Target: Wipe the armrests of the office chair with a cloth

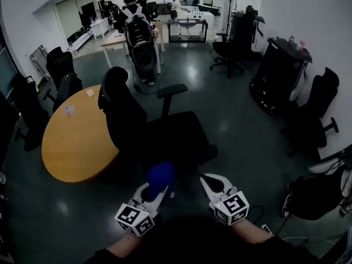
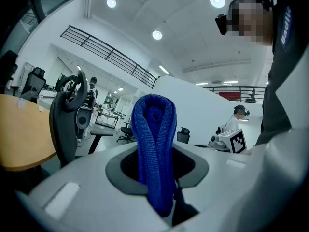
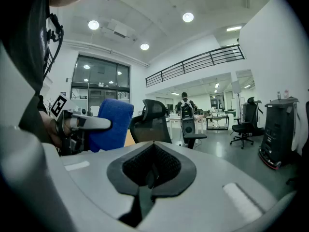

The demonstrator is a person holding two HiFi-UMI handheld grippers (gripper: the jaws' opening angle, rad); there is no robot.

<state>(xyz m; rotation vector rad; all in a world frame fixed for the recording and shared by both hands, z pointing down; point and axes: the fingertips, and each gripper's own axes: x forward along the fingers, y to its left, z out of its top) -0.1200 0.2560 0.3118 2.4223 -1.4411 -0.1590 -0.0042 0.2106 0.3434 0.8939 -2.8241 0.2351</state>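
Cloth (image 2: 154,144), blue, folded: pinched between left gripper (image 1: 149,194) jaws, loop sticking out past the tips. Right gripper (image 1: 213,185): jaws pressed together, nothing between. Office chair (image 1: 170,133) ahead of both jaw pairs, not touched.

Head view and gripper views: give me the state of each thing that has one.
blue cloth: folded, pinched upright, clear of the chair.
left gripper: fingers shut on the blue cloth.
right gripper: fingers together, empty.
office chair: upright, unoccupied, touched by neither gripper.
armrest: bare, no cloth on it.
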